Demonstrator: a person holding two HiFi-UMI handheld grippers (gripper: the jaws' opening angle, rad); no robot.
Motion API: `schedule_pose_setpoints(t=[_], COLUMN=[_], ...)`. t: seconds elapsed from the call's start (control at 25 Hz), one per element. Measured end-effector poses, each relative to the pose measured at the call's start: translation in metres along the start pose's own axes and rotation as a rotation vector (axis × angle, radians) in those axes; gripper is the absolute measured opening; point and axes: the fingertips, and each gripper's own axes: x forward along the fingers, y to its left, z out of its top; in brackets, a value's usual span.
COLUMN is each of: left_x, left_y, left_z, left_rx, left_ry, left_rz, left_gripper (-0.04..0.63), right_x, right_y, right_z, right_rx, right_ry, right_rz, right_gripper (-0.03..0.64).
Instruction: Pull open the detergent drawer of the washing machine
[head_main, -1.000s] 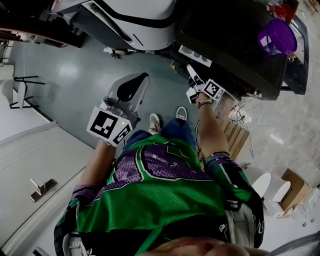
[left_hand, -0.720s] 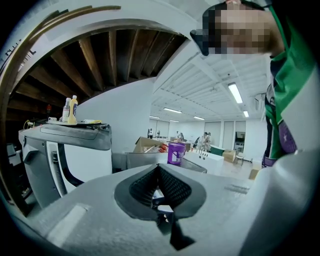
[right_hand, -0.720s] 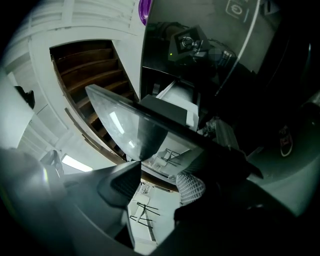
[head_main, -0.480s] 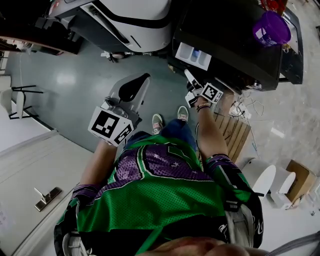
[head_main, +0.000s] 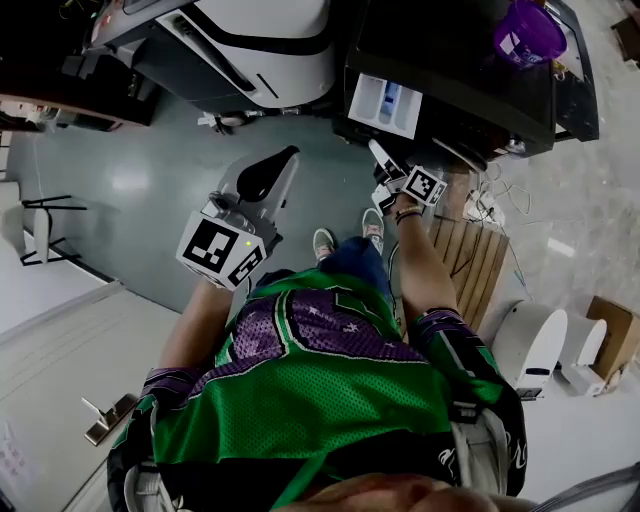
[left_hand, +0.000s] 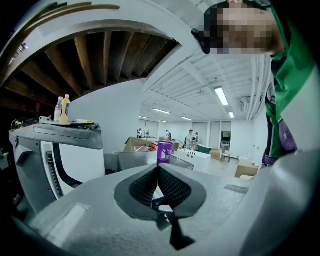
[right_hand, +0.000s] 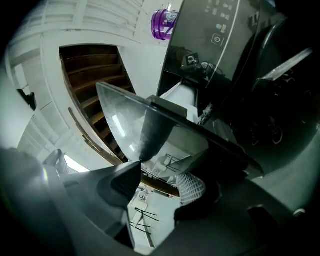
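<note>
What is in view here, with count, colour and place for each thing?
washer: 1, black, upper right of head view
drawer: 1, white, pulled out of washer's front
cup: 1, purple, on washer's top
machine: 1, white and grey, left of washer
pallet: 1, wooden, below washer
box: 1, brown, far right
shoes: 2, pale, below drawer
jersey: 1, green and purple, bottom centre
left gripper: 1, grey, shut, empty, away from washer
right gripper: 1, grey, jaws apart, at drawer's front

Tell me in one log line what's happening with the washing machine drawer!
white detergent drawer: pulled out of black washing machine | right gripper: open, at drawer's dark front panel | left gripper: shut, empty, away from machine
</note>
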Motion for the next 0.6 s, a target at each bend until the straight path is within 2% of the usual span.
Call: schedule_pose_setpoints(t=[0.32, 0.4, 0.6], left_x=[-0.015, -0.018, -0.026], left_y=[-0.003, -0.003, 0.0], left_z=[-0.001, -0.002, 0.002], left_rx=[0.008, 0.012, 0.001], left_ry=[-0.015, -0.018, -0.034], left_rz=[-0.027, -0.027, -0.017], left_gripper=[0.017, 0.017, 0.017], right_x=[-0.013, -0.011, -0.019], right_y=[0.007, 0.006, -0.009], right_z=[-0.013, -0.013, -0.026], right_rx=[0.034, 0.013, 0.011], right_ry=[-0.039, -0.038, -0.02], right_rz=[-0.03, -0.034, -0.123], right_gripper=[0.21, 0.212, 0.238])
